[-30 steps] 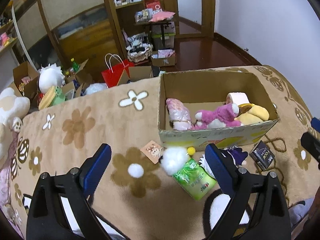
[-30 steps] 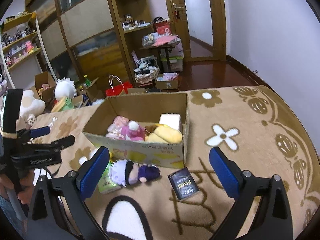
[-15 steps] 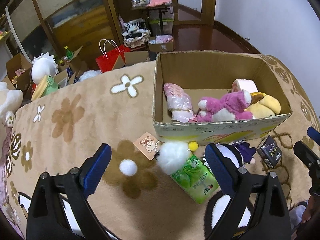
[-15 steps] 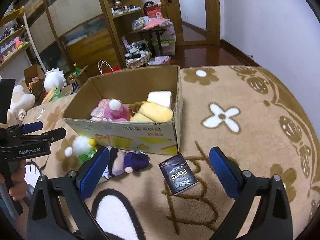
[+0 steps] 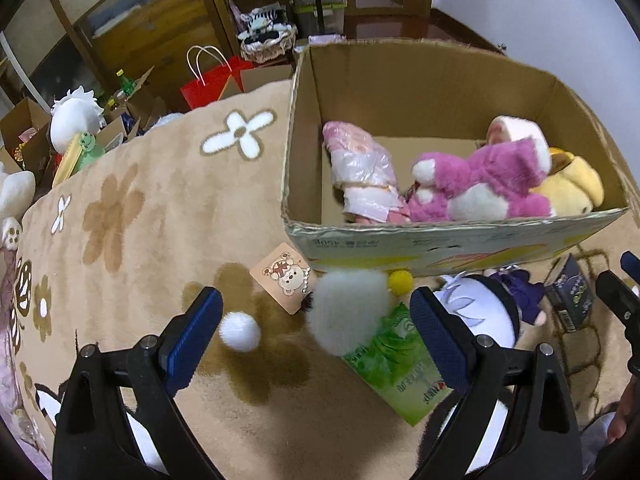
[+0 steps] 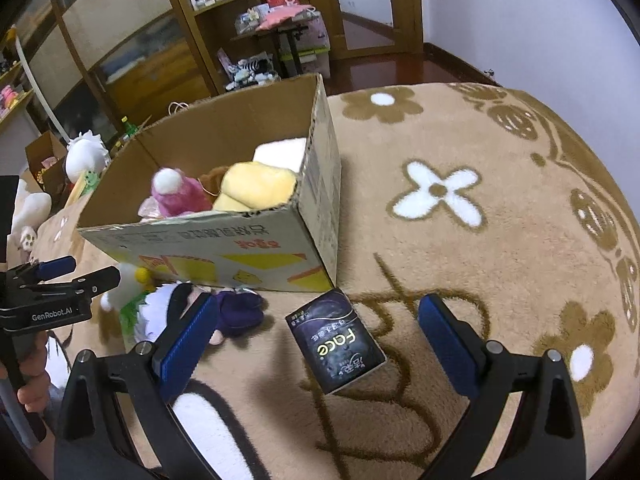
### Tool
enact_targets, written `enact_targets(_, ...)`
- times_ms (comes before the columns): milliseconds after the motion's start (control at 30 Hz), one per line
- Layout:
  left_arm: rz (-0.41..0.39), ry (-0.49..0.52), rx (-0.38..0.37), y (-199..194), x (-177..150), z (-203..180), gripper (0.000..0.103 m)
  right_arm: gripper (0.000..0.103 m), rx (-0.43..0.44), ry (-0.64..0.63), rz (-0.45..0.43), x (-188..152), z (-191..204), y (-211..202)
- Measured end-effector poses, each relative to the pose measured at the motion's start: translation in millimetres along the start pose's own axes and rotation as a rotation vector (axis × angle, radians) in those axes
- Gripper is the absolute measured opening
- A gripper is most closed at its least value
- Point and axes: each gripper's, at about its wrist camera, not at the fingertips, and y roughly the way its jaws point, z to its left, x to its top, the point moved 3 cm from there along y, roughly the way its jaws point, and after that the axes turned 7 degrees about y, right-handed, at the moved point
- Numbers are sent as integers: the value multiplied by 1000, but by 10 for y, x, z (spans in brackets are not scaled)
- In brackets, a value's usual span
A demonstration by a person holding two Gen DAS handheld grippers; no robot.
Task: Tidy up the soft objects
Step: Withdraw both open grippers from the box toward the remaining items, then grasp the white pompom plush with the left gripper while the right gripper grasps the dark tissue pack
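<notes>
Lower centre of the left wrist view: left gripper [image 5: 316, 332] wide open and empty above white pompom [image 5: 347, 311] and green tissue pack [image 5: 394, 364], cardboard box [image 5: 448, 236] just beyond. Only in the right wrist view: right gripper [image 6: 314, 342] agape around black pack [image 6: 338, 340], bare rug [image 6: 500, 248] stretching right.

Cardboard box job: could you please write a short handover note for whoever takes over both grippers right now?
Left gripper: open, empty, over the white pom-pom toy and green tissue pack.
Right gripper: open, empty, over the black Face pack.
Done: pink plush, yellow plush and wrapped pink doll lie in the cardboard box.
Left: the pom-pom toy, tissue pack, purple doll and Face pack lie on the blanket before the box.
</notes>
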Motion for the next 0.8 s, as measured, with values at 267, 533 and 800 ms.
enact_targets(267, 49, 13, 1, 223, 13, -45, 94, 103, -8, 2, 62, -34, -30, 211)
enact_targets(533, 87, 34, 5, 390, -7, -91, 94, 92, -17, 4, 106, -68, -77, 379)
enact_targets(800, 88, 10, -16, 454, 2, -62, 89, 76, -43, -24, 169, -157, -100, 536)
